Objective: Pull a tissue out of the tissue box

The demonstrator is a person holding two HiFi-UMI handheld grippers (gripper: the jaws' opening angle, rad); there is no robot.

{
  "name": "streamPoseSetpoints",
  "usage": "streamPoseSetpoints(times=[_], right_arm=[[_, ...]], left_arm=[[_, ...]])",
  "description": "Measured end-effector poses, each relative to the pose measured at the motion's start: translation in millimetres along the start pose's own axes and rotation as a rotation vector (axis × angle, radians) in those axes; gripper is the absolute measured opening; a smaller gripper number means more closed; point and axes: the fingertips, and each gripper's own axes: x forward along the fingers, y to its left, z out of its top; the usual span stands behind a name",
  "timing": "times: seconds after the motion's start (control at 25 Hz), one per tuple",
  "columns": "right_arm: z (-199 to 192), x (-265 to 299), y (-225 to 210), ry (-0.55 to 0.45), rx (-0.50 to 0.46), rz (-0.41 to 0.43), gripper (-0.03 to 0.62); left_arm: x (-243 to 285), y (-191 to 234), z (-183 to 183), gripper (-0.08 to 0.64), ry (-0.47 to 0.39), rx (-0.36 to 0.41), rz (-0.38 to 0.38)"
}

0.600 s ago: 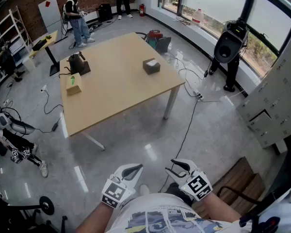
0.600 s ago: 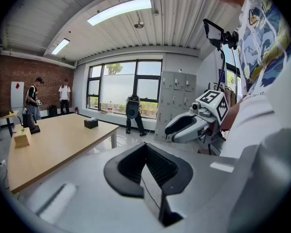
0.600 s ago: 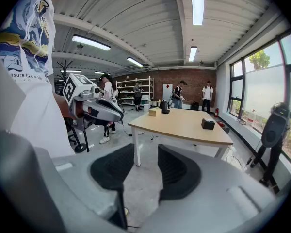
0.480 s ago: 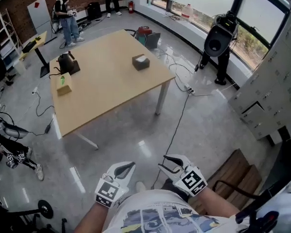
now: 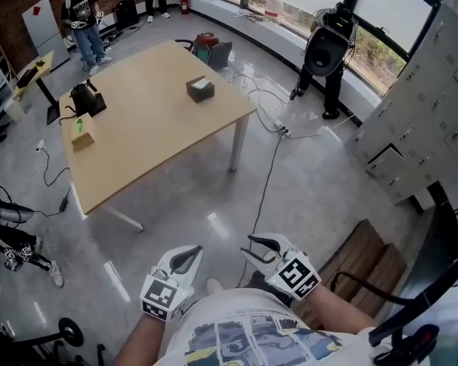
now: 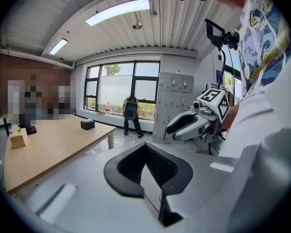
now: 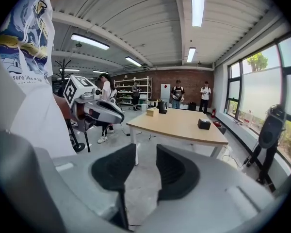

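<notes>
A dark tissue box (image 5: 201,89) with a white tissue at its top stands on the far part of the wooden table (image 5: 160,139); it also shows small in the left gripper view (image 6: 87,124) and the right gripper view (image 7: 203,124). Both grippers hang low by the person's torso, far from the table. My left gripper (image 5: 185,259) has its tips together with nothing between them (image 6: 146,147). My right gripper (image 5: 253,248) is open, a clear gap between its pads (image 7: 146,152), and nothing in it.
A tan box (image 5: 82,136) with a green patch and a black device (image 5: 84,97) sit at the table's left end. A cable (image 5: 266,178) crosses the glossy floor. A black speaker on a stand (image 5: 327,48), lockers (image 5: 431,105), a wooden bench (image 5: 366,269) and standing people (image 5: 81,20) surround the space.
The head view has swung, so the table and tissue box sit further up and left in the picture. Both grippers stay low by the torso with their jaws as before.
</notes>
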Motion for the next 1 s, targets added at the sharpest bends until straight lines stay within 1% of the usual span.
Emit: streamPoseSetpoints(times=[0.12, 0.32, 0.4, 0.48, 0.72, 0.88, 1.0], right_arm=[[-2, -5, -10, -0.021, 0.026, -0.015, 0.110], [-10, -10, -31, -0.031, 0.034, -0.034, 0.003], [-14, -12, -42, -0.032, 0.039, -0.022, 0.003], [-16, -15, -56, -0.034, 0.036, -0.008, 0.003], [-17, -29, -117, -0.044, 0.006, 0.049, 0.003], [-22, -35, -160, -0.055, -0.038, 0.091, 0.003], [-25, -38, -186, -0.063, -0.077, 0.141, 0.003]], left_arm=[[7, -3, 4, 0.002, 0.000, -0.017, -0.006], [24, -8, 3, 0.002, -0.001, -0.046, -0.033], [35, -9, 6, 0.002, 0.006, -0.047, -0.028], [49, -11, 12, 0.002, 0.017, -0.028, -0.016], [111, -26, 41, 0.002, 0.025, 0.001, 0.018], [159, -29, 64, 0.002, 0.019, 0.020, 0.048], [188, -29, 76, 0.002, 0.024, 0.003, 0.087]])
